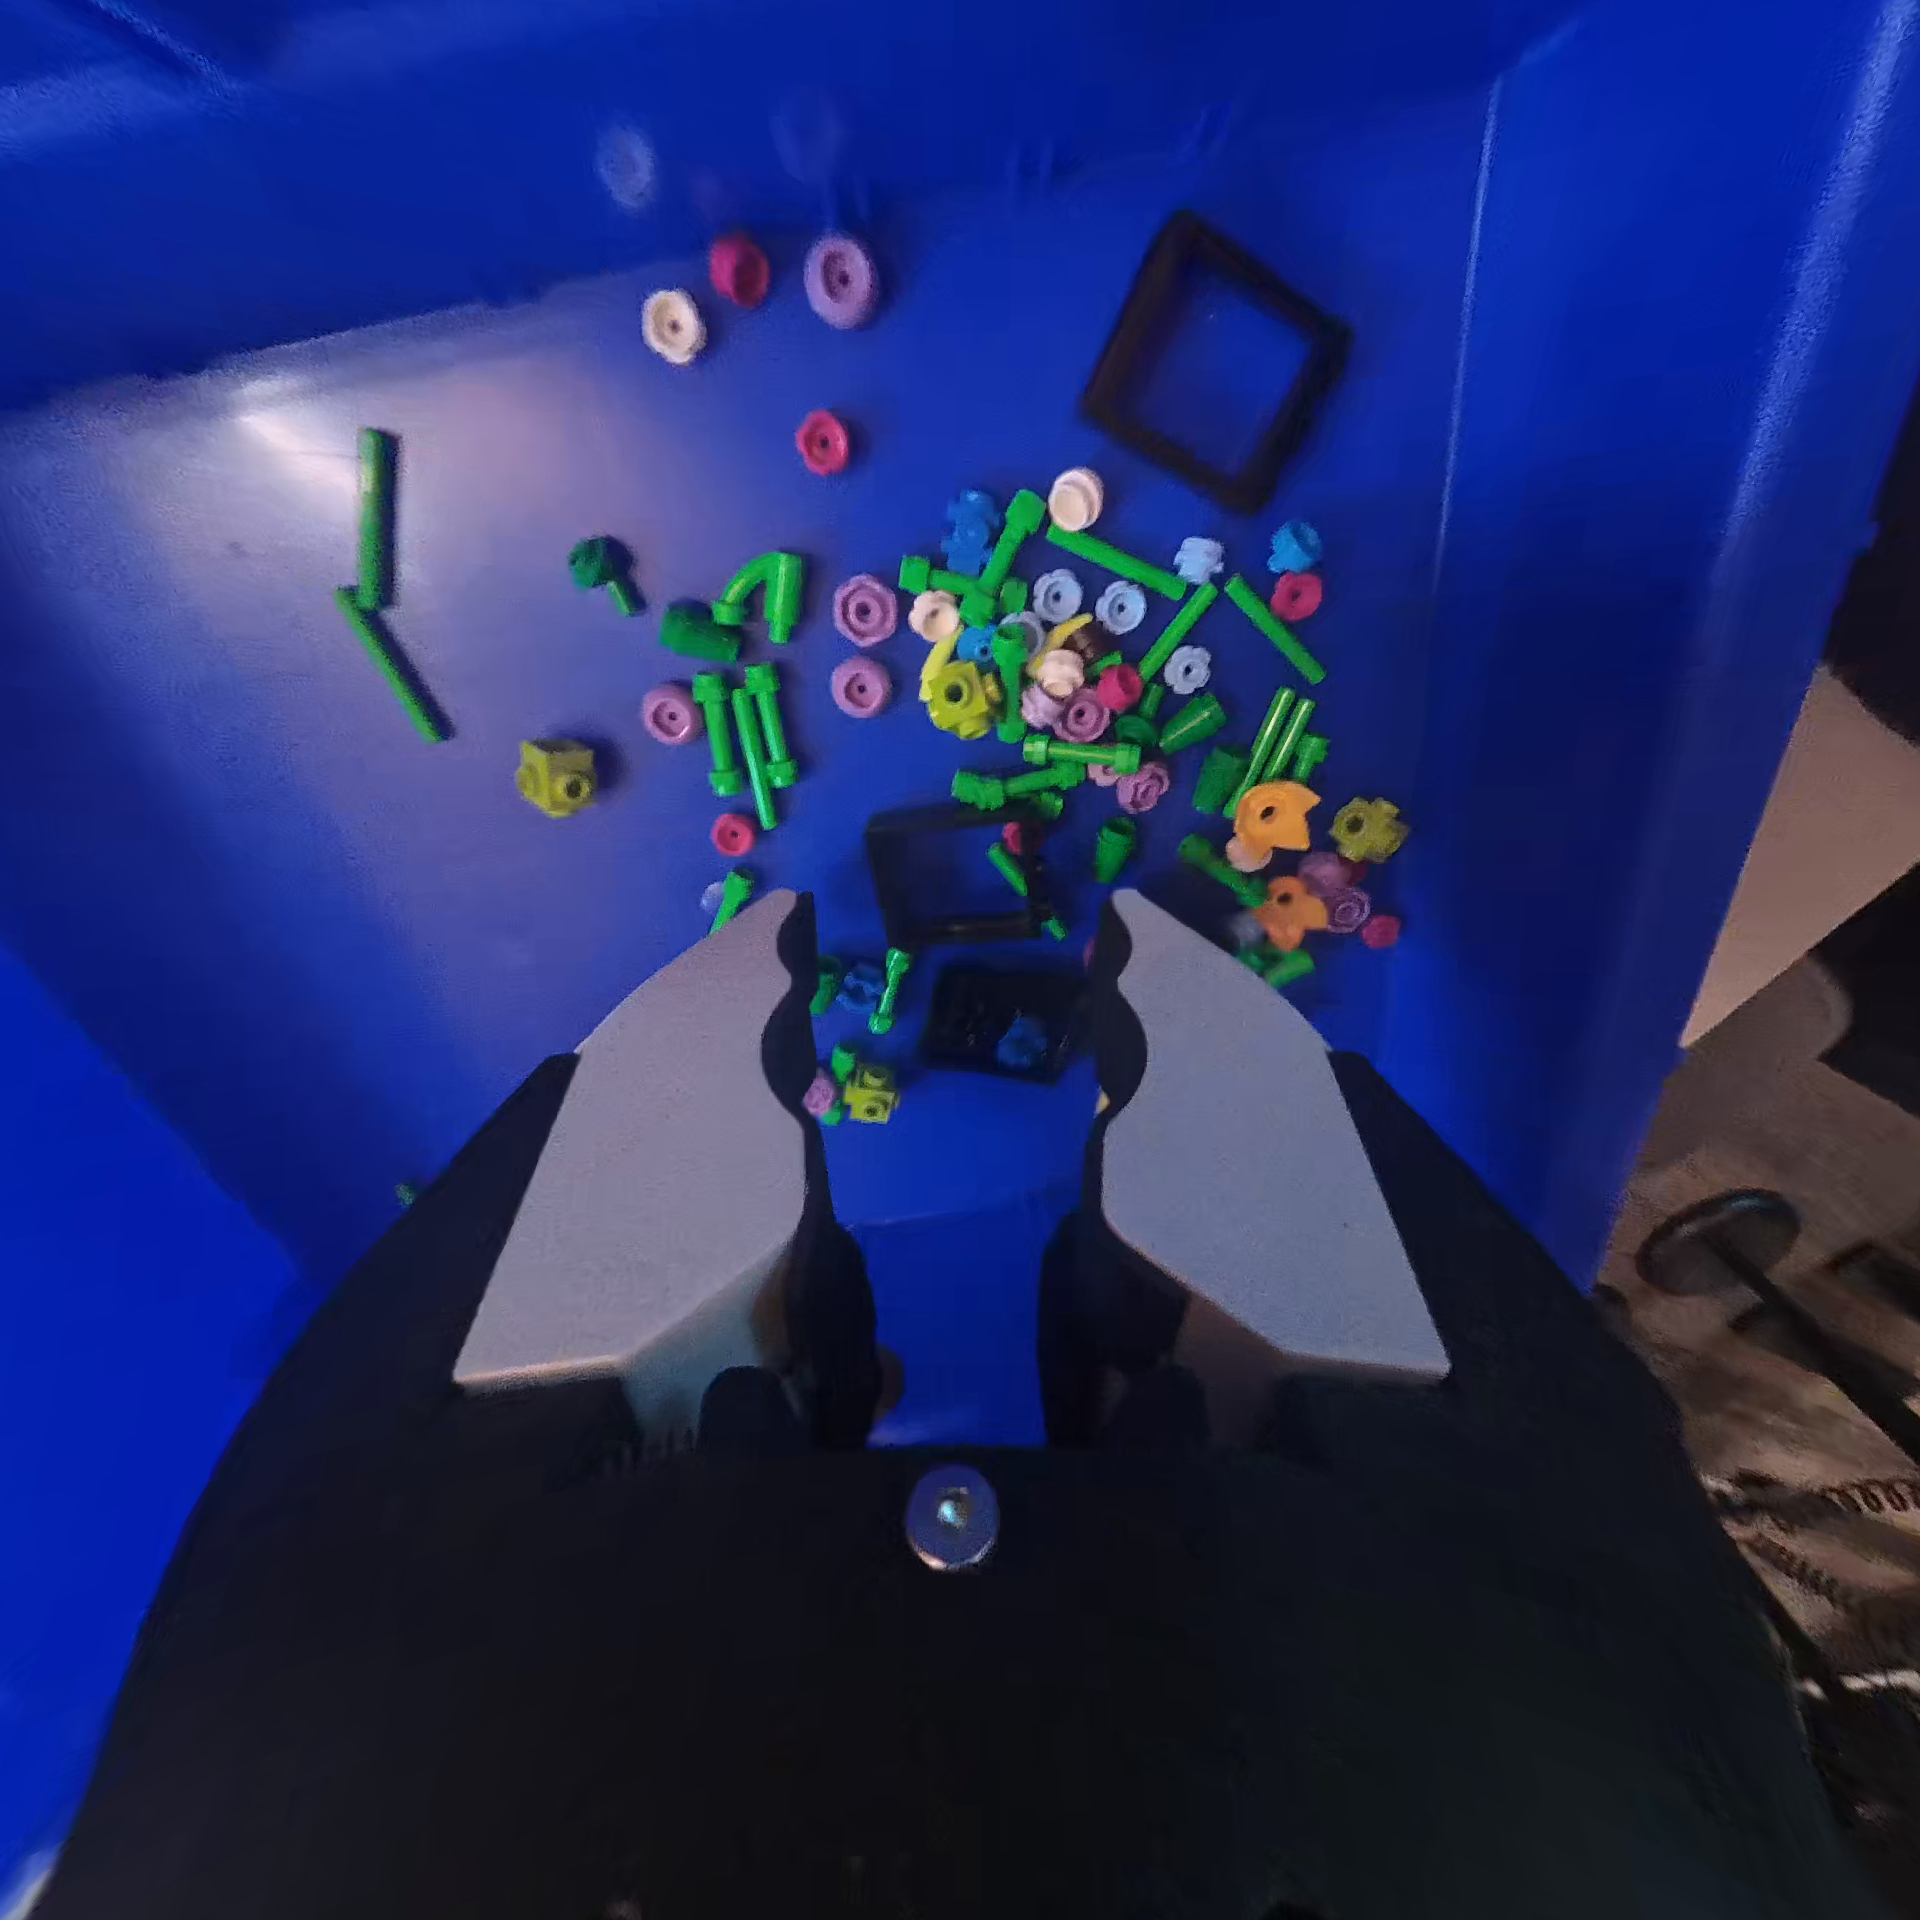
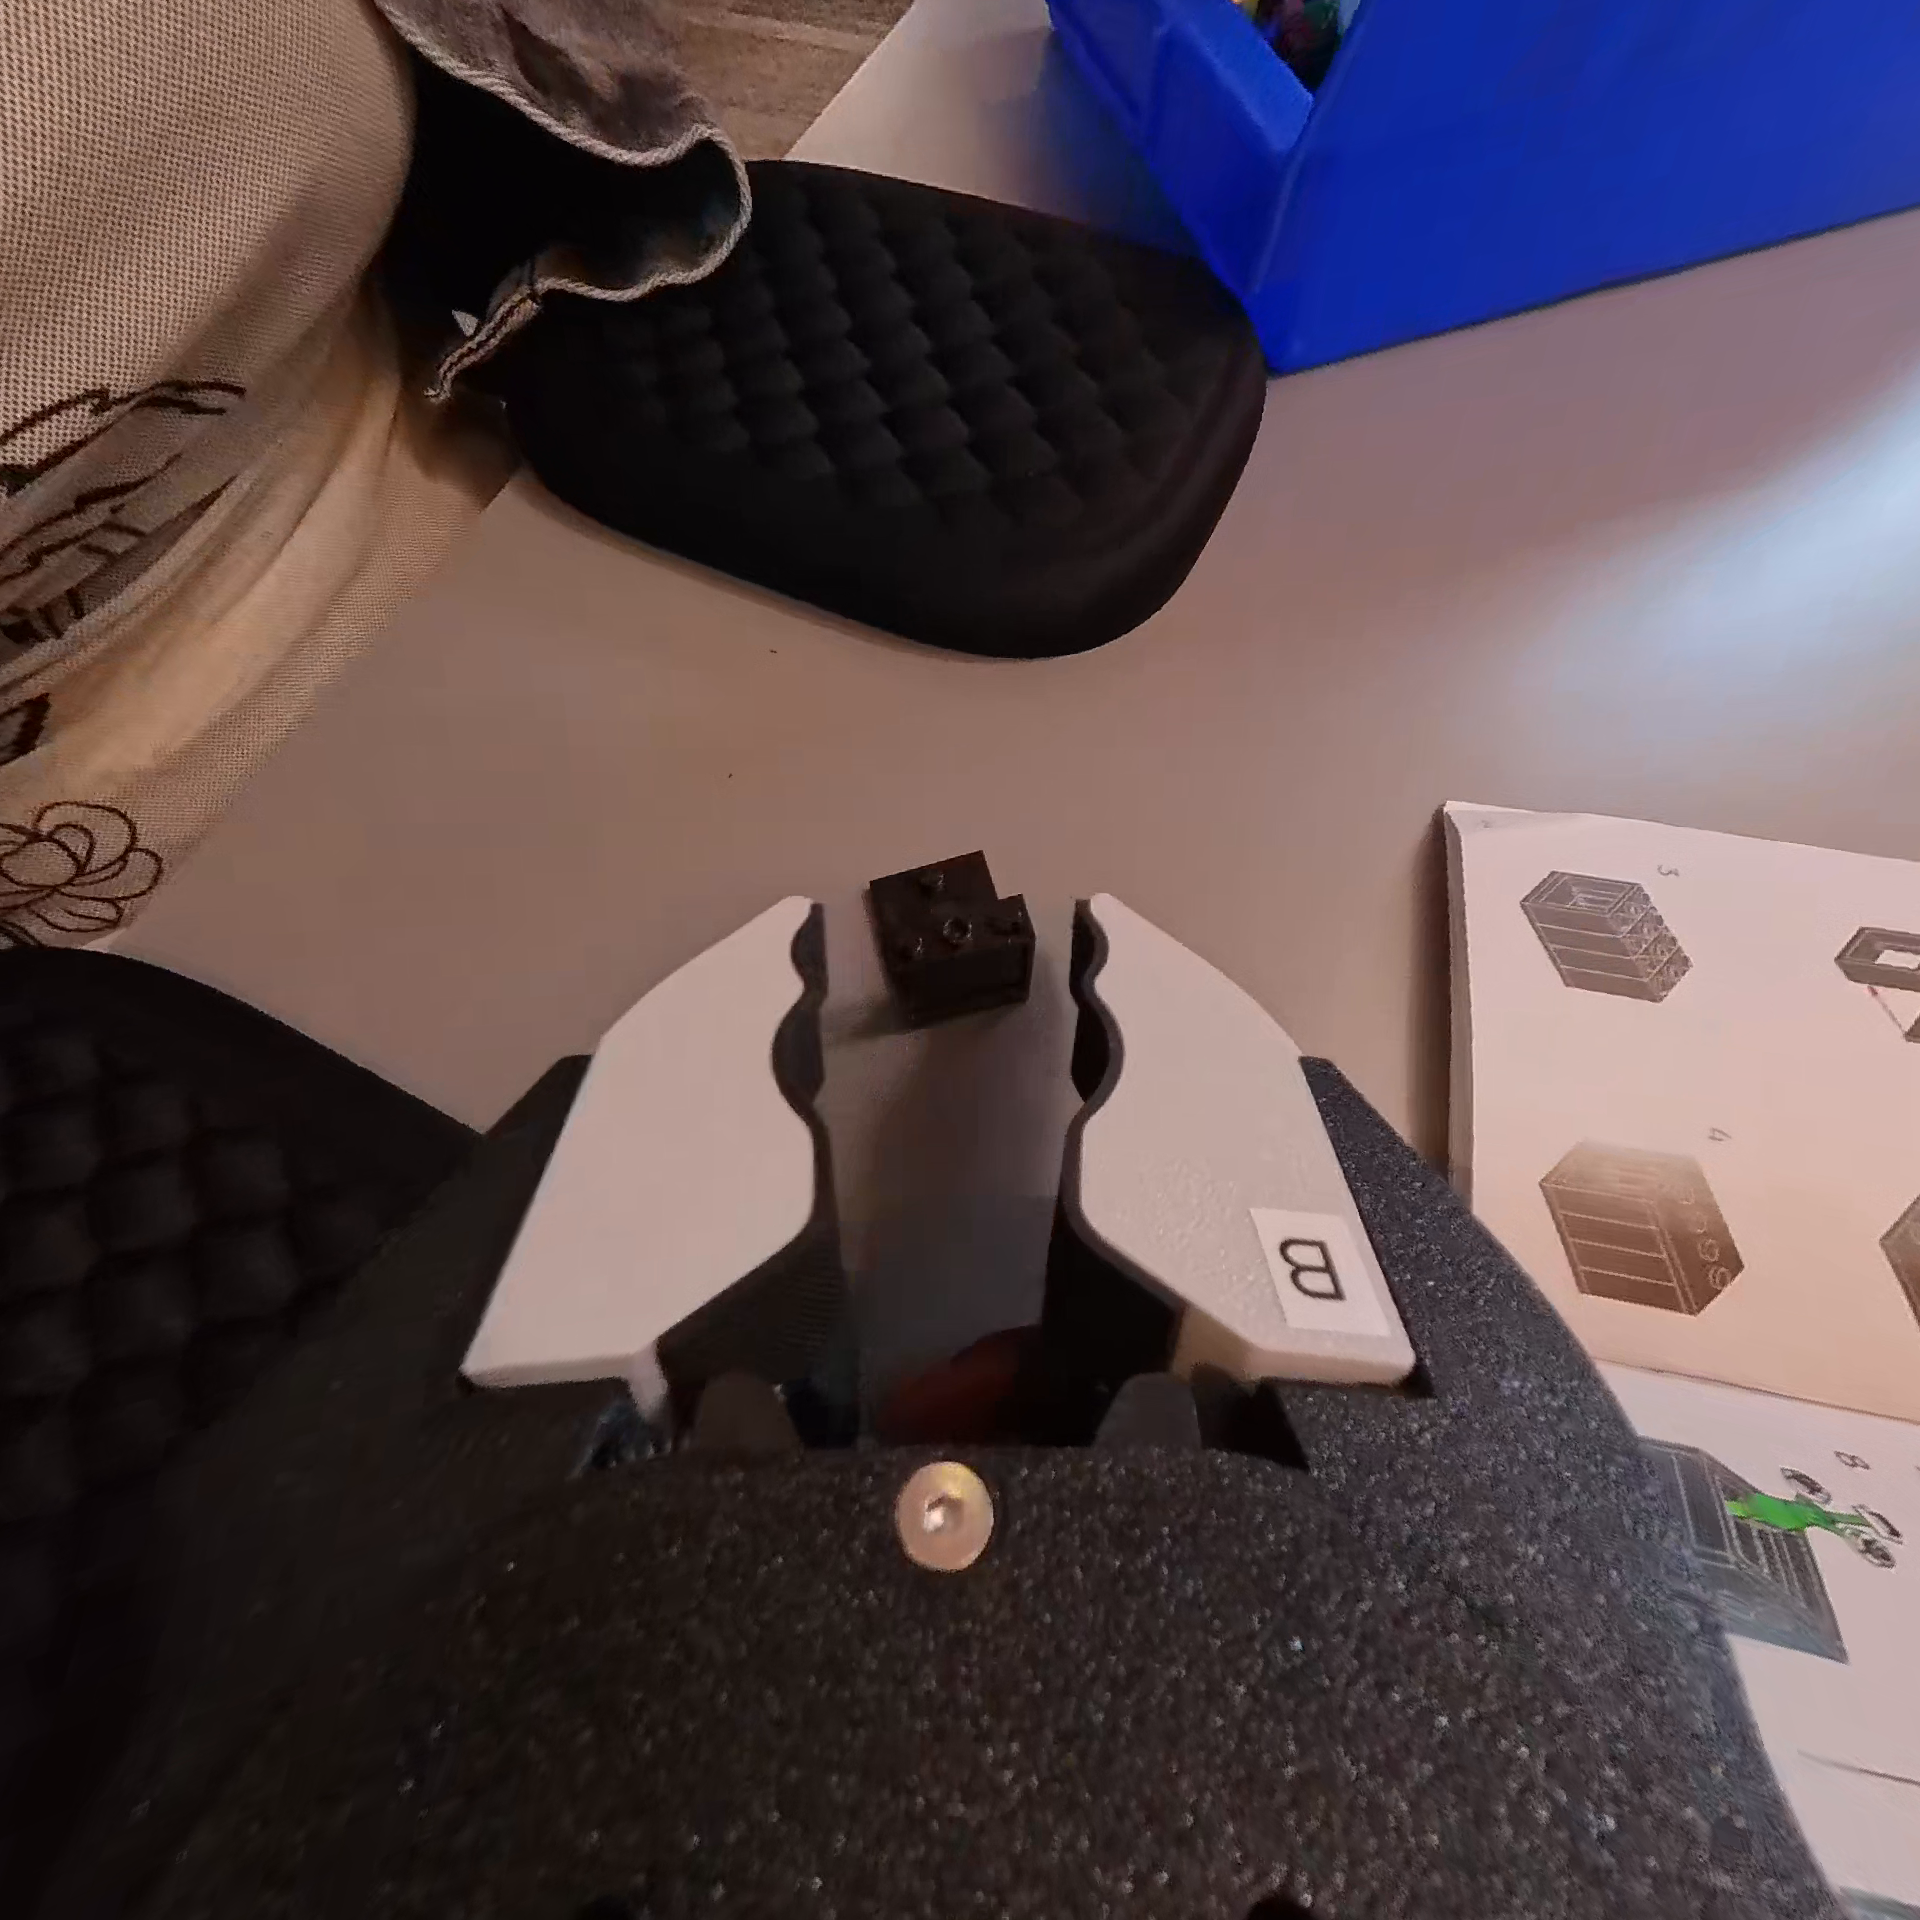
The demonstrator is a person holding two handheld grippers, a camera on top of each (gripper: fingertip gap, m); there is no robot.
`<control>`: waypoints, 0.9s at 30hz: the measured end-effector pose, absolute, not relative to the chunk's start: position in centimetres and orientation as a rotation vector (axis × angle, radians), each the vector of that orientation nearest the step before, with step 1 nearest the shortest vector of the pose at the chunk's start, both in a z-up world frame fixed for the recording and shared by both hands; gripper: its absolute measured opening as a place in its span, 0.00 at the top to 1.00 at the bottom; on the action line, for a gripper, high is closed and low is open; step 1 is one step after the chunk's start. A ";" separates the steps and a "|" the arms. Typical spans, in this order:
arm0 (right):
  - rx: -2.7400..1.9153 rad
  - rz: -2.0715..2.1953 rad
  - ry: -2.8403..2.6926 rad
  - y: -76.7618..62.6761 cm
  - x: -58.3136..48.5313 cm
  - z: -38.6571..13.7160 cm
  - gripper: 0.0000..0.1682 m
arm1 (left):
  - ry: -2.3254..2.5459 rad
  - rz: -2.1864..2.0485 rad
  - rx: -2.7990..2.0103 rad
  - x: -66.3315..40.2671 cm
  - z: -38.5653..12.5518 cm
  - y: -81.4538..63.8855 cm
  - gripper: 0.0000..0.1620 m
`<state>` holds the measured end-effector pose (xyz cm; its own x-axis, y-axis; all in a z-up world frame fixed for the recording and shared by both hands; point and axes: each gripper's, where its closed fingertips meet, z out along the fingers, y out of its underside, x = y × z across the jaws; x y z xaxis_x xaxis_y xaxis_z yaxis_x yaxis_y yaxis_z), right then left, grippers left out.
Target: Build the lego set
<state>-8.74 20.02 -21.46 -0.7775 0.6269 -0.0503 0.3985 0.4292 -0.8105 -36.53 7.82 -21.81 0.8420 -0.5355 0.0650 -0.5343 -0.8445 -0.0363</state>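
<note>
In the left wrist view my left gripper [image 1: 954, 914] is open and empty, held above the floor of a blue bin [image 1: 312, 935]. Below it lie many small lego pieces: green stems [image 1: 748, 743], purple, pink and white round flowers [image 1: 840, 278], lime cubes [image 1: 559, 777], orange pieces [image 1: 1273, 816], a black square frame [image 1: 1216, 358] and smaller black frames [image 1: 956, 878]. In the right wrist view my right gripper [image 2: 948, 920] is open over a white table [image 2: 623, 810]. A small black lego block [image 2: 951, 935] stands on the table between its fingertips, untouched.
An open instruction booklet [image 2: 1662, 1122] lies right of the right gripper. The blue bin [image 2: 1558, 187] stands at the far right of the table. A black padded chair part [image 2: 883, 416] and a person's patterned clothing [image 2: 156, 416] are at the table's far-left edge. My right fingertips sit around 30 cm from my left ones.
</note>
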 end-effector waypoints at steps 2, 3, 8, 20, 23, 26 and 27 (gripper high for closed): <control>-0.906 1.267 -2.405 20.1 -8.7 -21.0 0.72 | 0.861 -0.155 -3.008 -36.2 -22.4 7.8 0.69; -0.907 1.268 -2.386 20.1 -8.6 -20.7 0.72 | 0.851 -0.137 -3.015 -36.4 -22.6 7.9 0.72; -0.934 1.286 -2.251 20.6 -8.2 -18.5 0.72 | 0.832 -0.174 -3.009 -36.3 -22.6 8.0 0.80; -1.467 0.878 -1.539 31.0 -12.0 -16.1 0.85 | 0.702 -0.081 -2.881 -36.0 -20.0 8.9 0.80; -1.625 0.600 -1.629 32.8 -13.0 -19.0 0.85 | 0.685 -0.070 -2.874 -35.8 -19.9 8.7 0.80; -1.784 0.559 -1.692 32.7 -13.9 -22.1 0.85 | 0.680 -0.072 -2.856 -35.3 -19.8 8.7 0.80; -1.837 0.573 -1.699 32.6 -14.0 -22.8 0.84 | 0.687 -0.069 -2.852 -35.1 -19.8 8.7 0.80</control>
